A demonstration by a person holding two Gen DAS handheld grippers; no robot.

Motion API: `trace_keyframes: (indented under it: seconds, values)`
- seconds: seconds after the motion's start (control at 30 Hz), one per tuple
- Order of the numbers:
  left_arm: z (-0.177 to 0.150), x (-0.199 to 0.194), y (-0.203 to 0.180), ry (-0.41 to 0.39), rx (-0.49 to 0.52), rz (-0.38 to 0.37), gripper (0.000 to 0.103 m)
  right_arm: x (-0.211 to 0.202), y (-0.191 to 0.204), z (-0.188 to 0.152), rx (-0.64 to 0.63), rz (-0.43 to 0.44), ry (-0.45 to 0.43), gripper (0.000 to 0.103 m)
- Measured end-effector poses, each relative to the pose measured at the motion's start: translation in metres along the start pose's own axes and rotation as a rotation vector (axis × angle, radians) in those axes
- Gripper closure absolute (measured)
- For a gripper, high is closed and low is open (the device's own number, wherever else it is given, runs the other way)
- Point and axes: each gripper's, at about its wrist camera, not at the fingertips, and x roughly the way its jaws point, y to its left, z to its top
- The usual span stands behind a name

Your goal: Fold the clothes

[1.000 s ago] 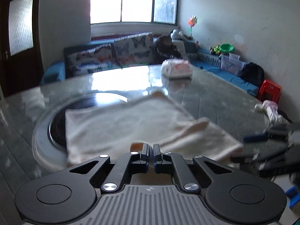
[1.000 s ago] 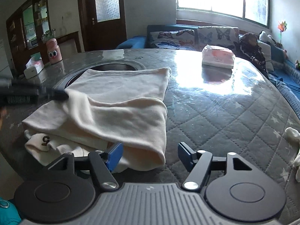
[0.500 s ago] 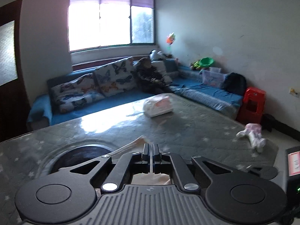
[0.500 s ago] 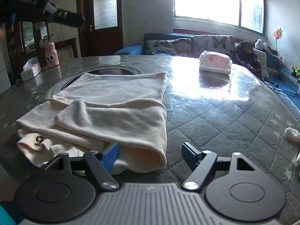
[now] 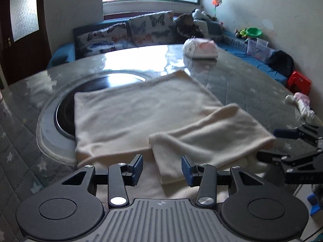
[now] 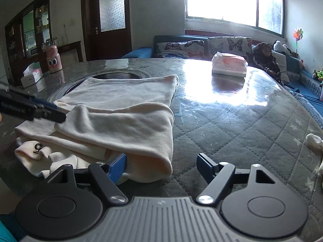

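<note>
Cream garment (image 5: 141,111) on quilted table (image 6: 232,125), tissue pack (image 6: 229,65) beyond, left tool (image 5: 161,169) opening, right tool (image 6: 161,165) wide.

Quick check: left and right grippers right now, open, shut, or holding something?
Left gripper: jaws opening, the folded cream knit garment lying between them, not pinched.
Right gripper: open, over the garment's near edge, gripping nothing.

Bare table (image 6: 232,125) open at 1 to 3 o'clock; tissue pack (image 6: 229,65) blocking at 12; folded cloth (image 6: 121,121) filling 9 to 11.
</note>
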Motion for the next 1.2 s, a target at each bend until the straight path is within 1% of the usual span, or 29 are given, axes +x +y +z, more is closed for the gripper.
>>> trace_keyframes:
  seconds: [0.1, 0.13, 0.2, 0.23, 0.27, 0.4, 0.7, 0.83, 1.03, 1.1, 1.2]
  values:
    - [-0.004, 0.006, -0.001, 0.020, -0.018, -0.001, 0.061, -0.001, 0.001, -0.001, 0.002, -0.002, -0.003, 0.025]
    - [-0.005, 0.005, -0.003, 0.016, -0.014, -0.002, 0.072, -0.001, 0.001, -0.001, 0.003, -0.003, -0.003, 0.025]
    - [-0.005, 0.002, -0.008, 0.001, 0.006, 0.001, 0.088, 0.000, 0.001, -0.001, 0.003, -0.003, -0.001, 0.024]
    - [-0.004, 0.001, -0.010, -0.007, 0.016, 0.002, 0.094, 0.000, 0.000, -0.002, 0.004, -0.004, -0.001, 0.024]
    - [-0.002, -0.002, -0.013, -0.017, 0.025, 0.004, 0.096, 0.000, 0.001, -0.002, 0.003, -0.004, -0.002, 0.024]
    - [0.017, -0.021, -0.019, -0.086, 0.054, -0.012, 0.098, -0.001, 0.002, -0.002, -0.001, -0.005, -0.013, 0.021]
    - [0.085, -0.068, -0.037, -0.281, 0.128, -0.061, 0.098, 0.003, 0.005, -0.002, 0.001, -0.004, -0.029, 0.021]
    - [0.099, -0.083, -0.045, -0.341, 0.158, -0.076, 0.098, 0.008, 0.007, -0.002, -0.016, -0.029, -0.034, 0.021]
    - [0.093, -0.094, -0.031, -0.360, 0.131, -0.054, 0.098, 0.006, 0.008, -0.003, -0.059, -0.068, -0.044, 0.021]
    - [0.085, -0.094, -0.019, -0.345, 0.102, -0.045, 0.098, 0.004, 0.008, -0.004, -0.073, -0.076, -0.044, 0.021]
    - [0.065, -0.088, -0.004, -0.296, 0.073, -0.026, 0.098, 0.004, 0.007, -0.003, -0.083, -0.087, -0.045, 0.020]
